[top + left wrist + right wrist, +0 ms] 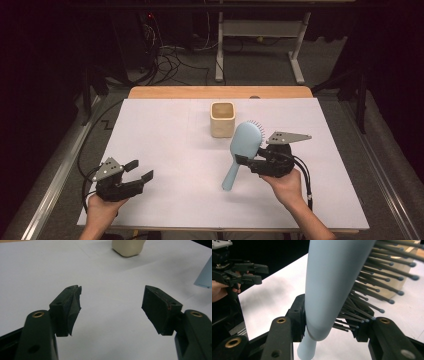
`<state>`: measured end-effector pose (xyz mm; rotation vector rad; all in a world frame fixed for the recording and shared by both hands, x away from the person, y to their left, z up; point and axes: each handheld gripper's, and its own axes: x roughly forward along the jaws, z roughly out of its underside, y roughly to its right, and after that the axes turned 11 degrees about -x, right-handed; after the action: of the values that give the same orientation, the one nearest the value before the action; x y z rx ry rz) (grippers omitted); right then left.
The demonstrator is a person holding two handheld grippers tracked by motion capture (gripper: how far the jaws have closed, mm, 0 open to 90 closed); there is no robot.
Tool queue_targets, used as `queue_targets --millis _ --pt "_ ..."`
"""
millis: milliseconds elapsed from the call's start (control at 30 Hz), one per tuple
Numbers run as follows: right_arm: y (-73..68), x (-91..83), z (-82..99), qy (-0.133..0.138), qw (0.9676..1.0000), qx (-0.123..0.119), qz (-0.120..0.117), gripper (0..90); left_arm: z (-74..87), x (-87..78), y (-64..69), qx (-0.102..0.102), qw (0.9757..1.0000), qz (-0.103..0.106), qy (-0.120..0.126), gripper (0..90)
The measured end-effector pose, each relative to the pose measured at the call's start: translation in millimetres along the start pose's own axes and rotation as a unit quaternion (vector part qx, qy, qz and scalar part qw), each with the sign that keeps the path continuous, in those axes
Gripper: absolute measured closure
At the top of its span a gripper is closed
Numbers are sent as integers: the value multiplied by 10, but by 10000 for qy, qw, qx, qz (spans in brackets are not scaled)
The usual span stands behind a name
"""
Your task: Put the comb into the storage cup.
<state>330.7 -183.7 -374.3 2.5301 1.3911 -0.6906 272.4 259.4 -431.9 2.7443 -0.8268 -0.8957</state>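
A light blue hairbrush is lifted off the white table sheet, head toward the far side, handle slanting down toward me. My right gripper is shut on it where head meets handle. In the right gripper view the pads clamp the brush, with dark bristles sticking out to the right. A beige square cup stands upright just beyond the brush head and appears at the top of the left gripper view. My left gripper hovers open at the near left, nothing between its jaws.
White sheet covers a wooden table whose far edge is visible. Beyond lie floor cables and a white desk frame. The left gripper shows far off in the right gripper view.
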Motion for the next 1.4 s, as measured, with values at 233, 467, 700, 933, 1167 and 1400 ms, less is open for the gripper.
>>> queue_targets --millis 233,467,700,933,1167,1400 --pt "33 -39 -5 -1 10000 10 56 554 50 -17 -70 -115 9999 -75 76 313" --pt "73 -88 -29 -9 9999 0 121 554 81 6 -101 -142 9998 -107 57 313" --pt "129 -150 -72 20 9997 22 236 554 140 34 -141 -237 9996 -120 58 313" --pt "172 -182 -130 19 9994 -12 342 553 198 61 -161 -357 9992 -160 54 306" --pt "212 -192 -191 -2 9991 -37 423 553 240 88 -168 -250 9994 -201 144 305" --pt "253 -180 -262 -25 9987 -39 510 552 312 114 -209 -244 9990 -333 176 299"
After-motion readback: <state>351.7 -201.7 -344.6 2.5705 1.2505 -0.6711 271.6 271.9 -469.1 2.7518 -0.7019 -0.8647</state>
